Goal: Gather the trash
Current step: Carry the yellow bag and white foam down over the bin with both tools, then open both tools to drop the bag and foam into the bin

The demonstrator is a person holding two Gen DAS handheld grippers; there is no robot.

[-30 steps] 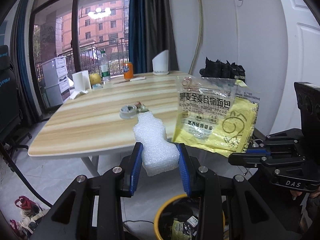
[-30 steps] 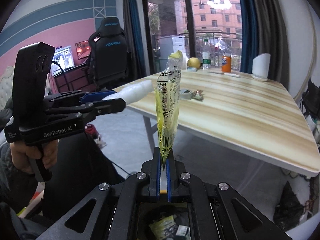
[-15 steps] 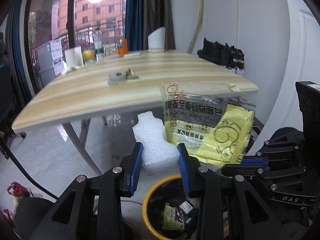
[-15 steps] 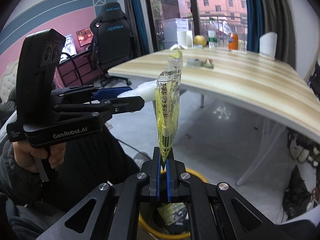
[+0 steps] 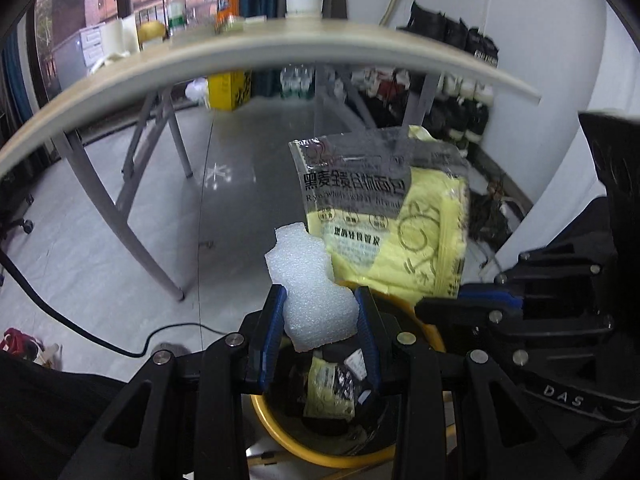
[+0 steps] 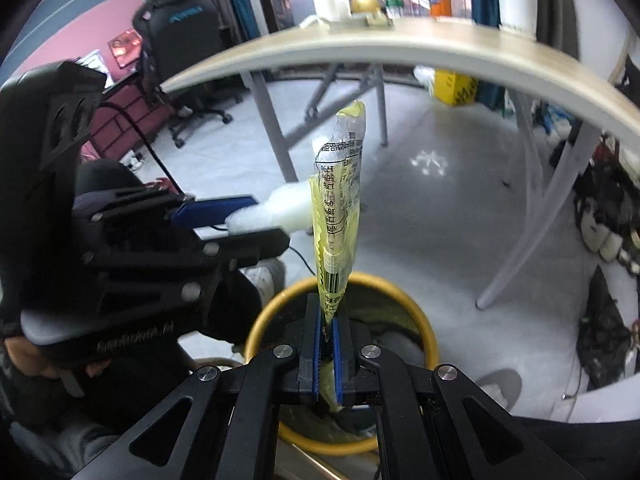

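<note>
Left wrist view: the left tool [image 5: 320, 312] has its two blue pads [image 5: 273, 330] part way open, and they squeeze a bumpy white foam piece [image 5: 310, 288] between them. The foam sticks up and out past the tips. Right under it stands a round yellow bin [image 5: 424, 324] on the floor, with a black liner and some yellow and dark wrappers already inside. Just to the right, the right tool [image 5: 460, 304] comes in from the side and holds a clear and yellow bread bag [image 5: 384, 216] with dark writing on it. The bag touches the foam's right edge, or it may just sit behind it; this is hard to tell. The table [image 5: 248, 54] curves across the top of the view, with bottles and a white cup on it.

Right wrist view: the right tool [image 6: 327, 340] is shut tight on the bottom corner of the bread bag [image 6: 338, 208]. The bag stands up thin and edge-on. The yellow bin [image 6: 416, 312] sits straight below the tips. On the left, the left tool [image 6: 256, 220] holds the white foam piece [image 6: 276, 216], close to the bag. A hand [image 6: 48, 364] grips its black handle, low at the left. The table [image 6: 440, 46] arches over the grey floor, and a black chair [image 6: 180, 28] is behind it.
</note>
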